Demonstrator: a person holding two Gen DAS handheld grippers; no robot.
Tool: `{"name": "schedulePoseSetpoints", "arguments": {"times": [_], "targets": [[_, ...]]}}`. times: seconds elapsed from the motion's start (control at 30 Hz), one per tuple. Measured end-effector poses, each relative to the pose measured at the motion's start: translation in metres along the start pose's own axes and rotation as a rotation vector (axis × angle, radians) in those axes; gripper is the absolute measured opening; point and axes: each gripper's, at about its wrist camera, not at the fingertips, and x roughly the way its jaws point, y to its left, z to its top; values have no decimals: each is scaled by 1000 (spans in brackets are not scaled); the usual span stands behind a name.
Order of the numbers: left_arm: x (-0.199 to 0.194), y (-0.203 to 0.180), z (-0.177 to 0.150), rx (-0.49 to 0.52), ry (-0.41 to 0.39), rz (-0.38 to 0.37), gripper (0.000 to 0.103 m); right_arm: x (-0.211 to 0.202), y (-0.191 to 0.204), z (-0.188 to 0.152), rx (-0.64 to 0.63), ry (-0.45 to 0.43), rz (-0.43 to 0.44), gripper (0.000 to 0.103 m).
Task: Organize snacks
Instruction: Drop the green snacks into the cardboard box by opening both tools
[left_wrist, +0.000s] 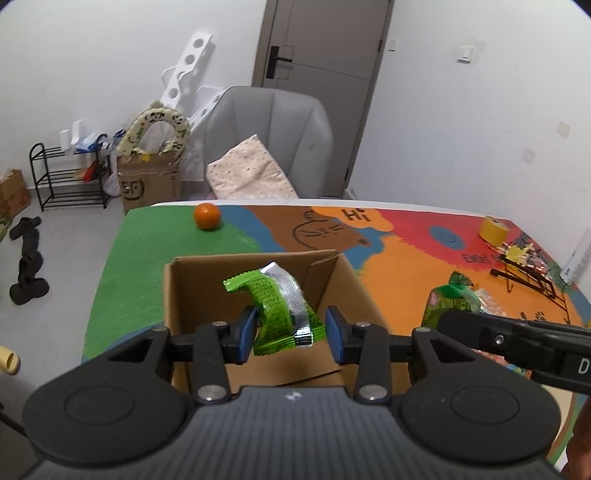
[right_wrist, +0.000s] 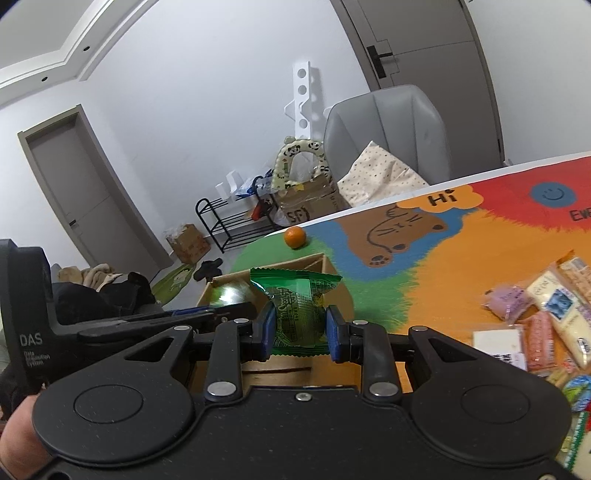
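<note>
Hanging over an open cardboard box (left_wrist: 255, 295), a crumpled light-green snack packet (left_wrist: 280, 314) is seen between the blue pads of the left hand-held gripper (left_wrist: 291, 332). One pad touches the packet's side, while a gap is left at the other pad, so whether the packet is truly pinched cannot be told from this view. The box is placed near the green corner of the desk (left_wrist: 140, 258), which is covered by a colourful cartoon mat. An orange (left_wrist: 207, 216) is seen beyond the box, close to the far edge of the desk.

A darker green, rounded snack packet (right_wrist: 299, 317) is pinched firmly between both pads of the right hand-held gripper (right_wrist: 300, 332), and it is held just beside the box's near wall, above the desk. The left tool's black body is visible at the left of the right wrist view.

A heap of loose snack packets (right_wrist: 543, 317) is spread toward the right edge of the desk. A roll of yellow tape (left_wrist: 494, 229) and a small wire stand (left_wrist: 524, 269) are seen near the far right corner.
</note>
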Motion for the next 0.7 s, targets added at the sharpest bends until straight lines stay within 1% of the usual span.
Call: {"name": "schedulePoseSetpoints", "arguments": {"times": [0.13, 0.23, 0.3, 0.33, 0.4, 0.47, 0.5, 0.57, 0.6, 0.63, 0.7], "targets": [[-3, 2, 1, 12, -10, 13, 40, 10, 8, 2, 0, 10, 7, 26], [-10, 5, 5, 14, -23, 23, 44, 17, 10, 5, 7, 10, 8, 26], [-15, 8, 7, 3, -30, 25, 54, 20, 12, 8, 10, 5, 11, 26], [-17, 10, 6, 4, -30, 23, 57, 22, 13, 9, 12, 4, 12, 26], [-21, 13, 5, 2, -26, 21, 71, 25, 14, 12, 15, 5, 14, 26], [-23, 16, 3, -12, -21, 22, 76, 28, 16, 15, 14, 7, 19, 27], [-24, 18, 3, -22, -16, 28, 81, 29, 17, 15, 9, 11, 26, 30], [-26, 22, 1, -41, -7, 23, 86, 29, 19, 16, -7, 22, 44, 43], [-28, 22, 1, -45, -3, 21, 88, 27, 19, 16, -15, 17, 48, 56], [-29, 23, 0, -48, 2, 24, 88, 22, 18, 16, -14, -4, 47, 63], [-31, 23, -2, -53, 4, 30, 90, 16, 13, 14, 0, -16, 33, 65]]}}
